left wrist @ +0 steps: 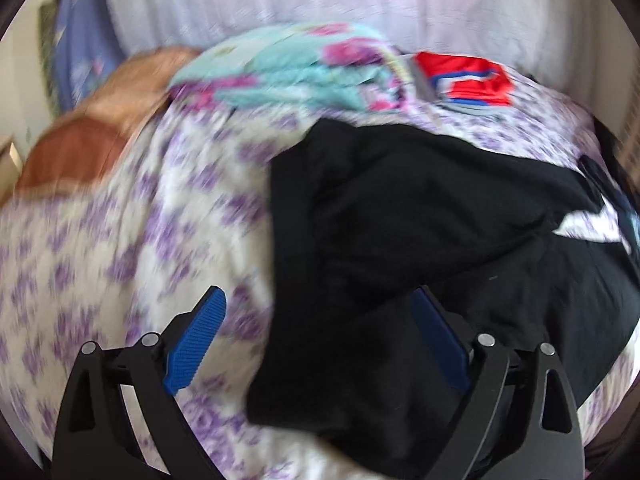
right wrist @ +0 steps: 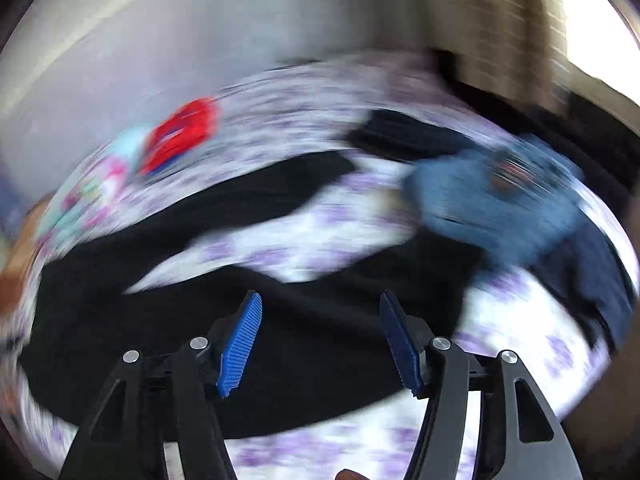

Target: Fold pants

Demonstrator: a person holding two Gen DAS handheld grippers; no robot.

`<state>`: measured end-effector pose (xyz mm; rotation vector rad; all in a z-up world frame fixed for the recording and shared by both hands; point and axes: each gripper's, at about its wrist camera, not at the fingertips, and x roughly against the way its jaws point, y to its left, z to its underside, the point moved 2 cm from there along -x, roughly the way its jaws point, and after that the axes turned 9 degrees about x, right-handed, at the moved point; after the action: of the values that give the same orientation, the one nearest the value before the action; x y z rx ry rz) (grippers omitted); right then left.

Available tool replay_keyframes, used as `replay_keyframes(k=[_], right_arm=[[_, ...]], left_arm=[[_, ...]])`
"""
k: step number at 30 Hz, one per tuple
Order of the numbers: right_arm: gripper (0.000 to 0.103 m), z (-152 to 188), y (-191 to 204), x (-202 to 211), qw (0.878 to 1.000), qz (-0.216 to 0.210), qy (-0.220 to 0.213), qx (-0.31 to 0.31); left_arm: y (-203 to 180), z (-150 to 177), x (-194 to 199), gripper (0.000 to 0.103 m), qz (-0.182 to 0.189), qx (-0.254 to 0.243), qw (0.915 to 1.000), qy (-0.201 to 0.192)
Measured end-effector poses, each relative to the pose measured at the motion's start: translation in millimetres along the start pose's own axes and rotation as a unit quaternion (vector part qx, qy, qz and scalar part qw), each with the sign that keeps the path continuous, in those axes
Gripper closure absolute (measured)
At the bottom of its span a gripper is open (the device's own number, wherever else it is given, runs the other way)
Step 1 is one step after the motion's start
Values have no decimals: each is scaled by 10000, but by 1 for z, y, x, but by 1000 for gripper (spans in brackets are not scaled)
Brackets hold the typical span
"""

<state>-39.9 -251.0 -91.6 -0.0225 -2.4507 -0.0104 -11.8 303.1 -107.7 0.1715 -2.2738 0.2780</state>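
Jaws of both grippers stand apart and grip nothing. Left gripper (left wrist: 318, 344) hovers over the near edge of the black pants (left wrist: 420, 220), which lie spread on the purple-flowered bedsheet (left wrist: 120, 248). Right gripper (right wrist: 320, 340) hangs above the same pants (right wrist: 200, 320). Folded floral cloth (left wrist: 288, 68) and a red garment (left wrist: 468, 78) lie beyond; blue jeans (right wrist: 500, 208) lie beside them, blurred.

**Non-task items on the bed**

White bedsheet with purple flowers (left wrist: 132, 240) under and left of the fingers. Turquoise-pink floral folded cloth (left wrist: 288, 72) far ahead of the fingers, red-blue-white folded garment (left wrist: 468, 80) just right of it. Orange-brown pillow (left wrist: 80, 148) ahead-left. Blue denim garment (right wrist: 500, 204) ahead-right of the fingers, blurred.
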Motion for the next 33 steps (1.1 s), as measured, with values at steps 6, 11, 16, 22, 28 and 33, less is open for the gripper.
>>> replay_keyframes(k=[6, 11, 16, 22, 28, 33], right_arm=[[40, 1, 212, -23, 9366, -2362, -153, 2582], [40, 41, 364, -1, 8238, -3835, -375, 4158], [73, 81, 424, -8, 7843, -3219, -336, 5293], [88, 83, 420, 15, 7880, -3248, -296, 5222], [82, 90, 417, 11, 7861, -3666, -43, 4976], [43, 74, 403, -1, 7867, -4096, 350, 4605]], left_arm=[[44, 15, -13, 12, 624, 794, 9924, 697], [39, 15, -41, 12, 1066, 822, 9846, 1112], [16, 7, -45, 44, 1170, 238, 9868, 1098], [21, 3, -35, 60, 1297, 284, 9882, 767], [27, 10, -9, 58, 864, 143, 9960, 196], [42, 7, -5, 31, 294, 17, 9994, 182]])
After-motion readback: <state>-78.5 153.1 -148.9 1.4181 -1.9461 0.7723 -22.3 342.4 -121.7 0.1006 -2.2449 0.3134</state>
